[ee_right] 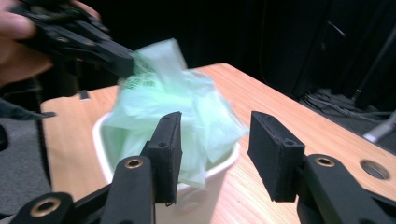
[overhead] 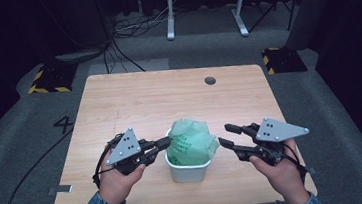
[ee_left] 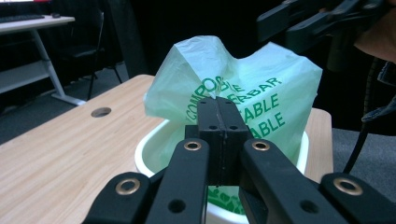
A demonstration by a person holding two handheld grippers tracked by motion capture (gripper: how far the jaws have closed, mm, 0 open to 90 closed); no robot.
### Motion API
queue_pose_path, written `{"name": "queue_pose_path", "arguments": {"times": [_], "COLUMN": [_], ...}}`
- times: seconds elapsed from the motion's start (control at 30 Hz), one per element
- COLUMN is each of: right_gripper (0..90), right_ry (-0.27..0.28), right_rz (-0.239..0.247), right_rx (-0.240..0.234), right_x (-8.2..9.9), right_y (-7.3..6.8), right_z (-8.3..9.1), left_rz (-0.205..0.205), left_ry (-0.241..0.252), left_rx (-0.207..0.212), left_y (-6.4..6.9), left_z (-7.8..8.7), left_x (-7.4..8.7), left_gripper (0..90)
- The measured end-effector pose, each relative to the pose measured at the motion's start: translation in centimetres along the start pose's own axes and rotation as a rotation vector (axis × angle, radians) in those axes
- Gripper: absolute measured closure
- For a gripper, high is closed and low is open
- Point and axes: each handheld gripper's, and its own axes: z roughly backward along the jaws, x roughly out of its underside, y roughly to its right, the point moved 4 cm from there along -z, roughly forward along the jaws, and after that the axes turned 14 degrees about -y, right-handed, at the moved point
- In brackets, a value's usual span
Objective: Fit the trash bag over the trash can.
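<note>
**Left claw pinches bag at bin rim, right claw open beside it**

Left claw: we see its jaws pressed together in the left gripper view, flat against the printed face of the green bag. In the right gripper view that claw bites the bag's upper left edge, so we read it as clamped on the plastic. The left hand holds it at the near left of the table, jaws pointing right toward the bin.

Right claw: its jaws stand apart at a medium gap, nothing between them. In the right gripper view the claw frames the bag's right side and the bin rim, pads clear of both, though the picture is slightly blurred. The right hand sits at the near right, claw pointing left, just beside the bag without touching.

Green bag: crumpled, standing up out of the white bin, bulging above its rim, green lettering on the left face. The bin stands upright on the wooden table, near the near edge, between the two claws.

Farther out: a round hole in the table's far right part, and grey carpet floor around it.
</note>
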Motion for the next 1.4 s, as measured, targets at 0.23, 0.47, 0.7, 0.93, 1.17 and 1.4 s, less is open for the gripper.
{"name": "queue_pose_path", "arguments": {"times": [0.23,0.47,0.7,0.93,1.17,1.4], "right_gripper": [42.8,27.5,37.1,59.9,90.0,90.0], "right_ry": [-0.034,-0.085,-0.090,-0.128,-0.149,-0.131], "right_rz": [-0.012,-0.036,-0.019,0.032,0.077,0.066], "right_rx": [-0.047,-0.091,-0.125,-0.161,-0.115,-0.052], "right_x": [-0.4,0.6,0.3,-0.1,-0.3,-0.3], "right_y": [0.1,-0.4,-0.7,-1.3,-1.0,0.1], "right_z": [-1.2,-2.4,-2.9,-4.3,-3.5,-2.0], "left_rz": [-0.008,0.001,-0.003,-0.015,-0.004,0.003], "left_ry": [0.022,0.061,0.096,0.094,0.111,0.118], "left_rx": [-0.004,-0.009,0.027,0.047,0.023,-0.001], "left_y": [-0.1,-0.3,0.0,0.2,-0.4,-0.9], "left_z": [0.1,0.7,0.9,0.9,1.8,2.5], "left_x": [-0.9,-1.0,-1.4,-1.4,-1.2,-0.9], "left_gripper": [90.0,90.0,90.0,90.0,90.0,90.0]}}
